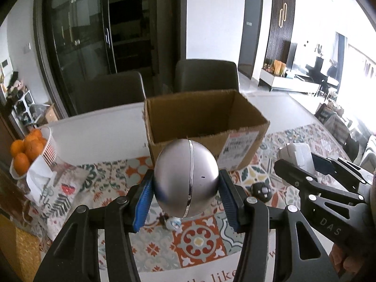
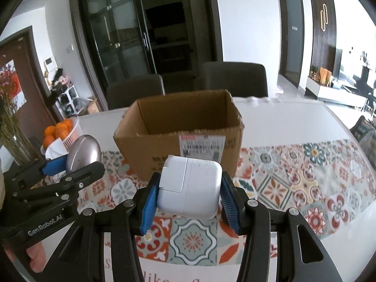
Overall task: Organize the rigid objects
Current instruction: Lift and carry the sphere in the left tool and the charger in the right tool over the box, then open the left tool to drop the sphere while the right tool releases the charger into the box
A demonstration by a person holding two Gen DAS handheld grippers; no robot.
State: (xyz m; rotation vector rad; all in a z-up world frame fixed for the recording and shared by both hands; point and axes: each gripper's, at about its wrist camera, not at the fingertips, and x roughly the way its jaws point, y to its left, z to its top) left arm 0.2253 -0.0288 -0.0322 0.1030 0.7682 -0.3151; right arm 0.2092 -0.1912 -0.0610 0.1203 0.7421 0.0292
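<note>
My left gripper is shut on a silver egg-shaped object and holds it above the patterned tablecloth, just in front of the open cardboard box. My right gripper is shut on a white power adapter, also raised in front of the box. The right gripper with the adapter shows at the right of the left wrist view. The left gripper with the silver object shows at the left of the right wrist view. The box looks empty inside.
A small dark round gadget and a small white-blue item lie on the tablecloth. A white basket of oranges stands at the left. Two grey chairs stand behind the white table.
</note>
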